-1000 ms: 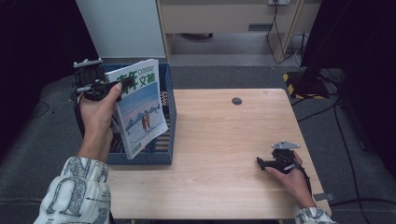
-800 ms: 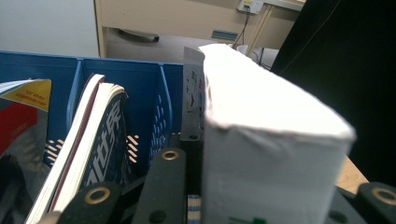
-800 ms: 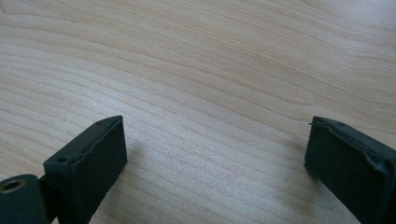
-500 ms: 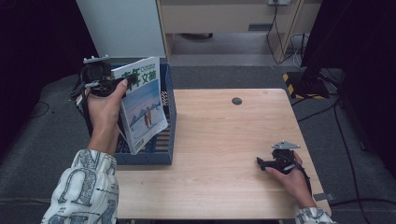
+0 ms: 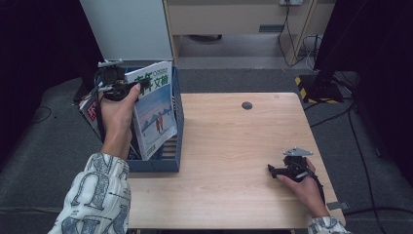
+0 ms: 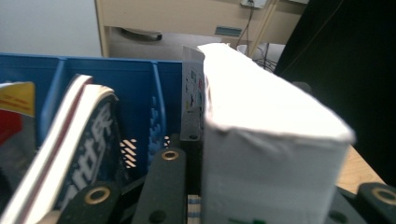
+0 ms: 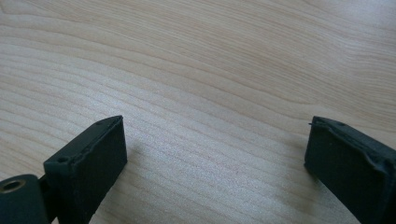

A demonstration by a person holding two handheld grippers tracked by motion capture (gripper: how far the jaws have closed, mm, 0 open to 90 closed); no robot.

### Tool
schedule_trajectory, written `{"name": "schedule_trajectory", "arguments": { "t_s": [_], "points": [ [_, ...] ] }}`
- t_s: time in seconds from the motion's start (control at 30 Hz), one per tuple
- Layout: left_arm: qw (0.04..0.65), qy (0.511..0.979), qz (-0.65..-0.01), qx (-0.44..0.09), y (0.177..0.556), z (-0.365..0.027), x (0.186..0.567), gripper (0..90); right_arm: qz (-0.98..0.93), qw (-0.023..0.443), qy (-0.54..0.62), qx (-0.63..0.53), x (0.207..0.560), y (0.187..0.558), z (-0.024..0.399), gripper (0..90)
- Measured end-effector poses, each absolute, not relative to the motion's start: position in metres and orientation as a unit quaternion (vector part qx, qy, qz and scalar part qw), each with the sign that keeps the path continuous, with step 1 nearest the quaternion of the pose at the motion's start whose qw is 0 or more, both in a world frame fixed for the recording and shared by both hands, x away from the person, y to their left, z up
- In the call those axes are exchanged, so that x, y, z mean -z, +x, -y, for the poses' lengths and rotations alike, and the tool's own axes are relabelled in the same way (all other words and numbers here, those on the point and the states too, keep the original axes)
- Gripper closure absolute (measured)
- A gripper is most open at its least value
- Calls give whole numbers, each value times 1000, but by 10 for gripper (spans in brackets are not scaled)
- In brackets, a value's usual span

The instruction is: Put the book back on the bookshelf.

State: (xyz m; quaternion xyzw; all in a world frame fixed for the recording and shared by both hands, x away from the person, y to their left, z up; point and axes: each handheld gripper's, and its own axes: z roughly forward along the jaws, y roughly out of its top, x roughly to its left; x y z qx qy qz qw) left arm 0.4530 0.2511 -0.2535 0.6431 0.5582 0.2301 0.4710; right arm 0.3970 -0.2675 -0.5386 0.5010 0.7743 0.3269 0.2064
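A thick book with a blue snow-scene cover (image 5: 156, 112) stands tilted in the blue crate (image 5: 178, 141) at the table's left edge. My left gripper (image 5: 130, 88) is shut on its top corner. In the left gripper view the book's white page edge (image 6: 266, 140) sits between the black jaws of the left gripper (image 6: 268, 200), with other books (image 6: 88, 149) leaning to the left inside the crate (image 6: 130, 88). My right gripper (image 5: 272, 169) rests on the wooden table (image 5: 229, 146) near its front right, and the right gripper (image 7: 215, 140) is open with nothing but bare wood between its jaws.
A red-covered book (image 5: 90, 109) leans at the crate's left side. A small dark round spot (image 5: 247, 105) marks the far middle of the table. A white panel (image 5: 126, 29) and a cabinet stand behind; cables and a yellow-black striped base (image 5: 311, 87) lie on the floor at the right.
My left hand has shifted a little to the right with the book, carrying it further over the crate. The right hand has stayed put.
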Motion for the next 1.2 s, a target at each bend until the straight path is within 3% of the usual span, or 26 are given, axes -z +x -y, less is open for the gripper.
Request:
{"name": "schedule_trajectory", "arguments": {
  "t_s": [0.27, 0.6, 1.2],
  "points": [
    [494, 643, -549, -202, 454, -246, 258, 733, -774, 207, 501, -328, 539, 397, 267, 59],
    [504, 655, -526, -200, 460, -247, 261, 732, -774, 207, 501, -328, 539, 397, 267, 59],
    [536, 636, -513, -212, 469, -245, 287, 731, -773, 208, 501, -328, 539, 397, 267, 59]
  ]
}}
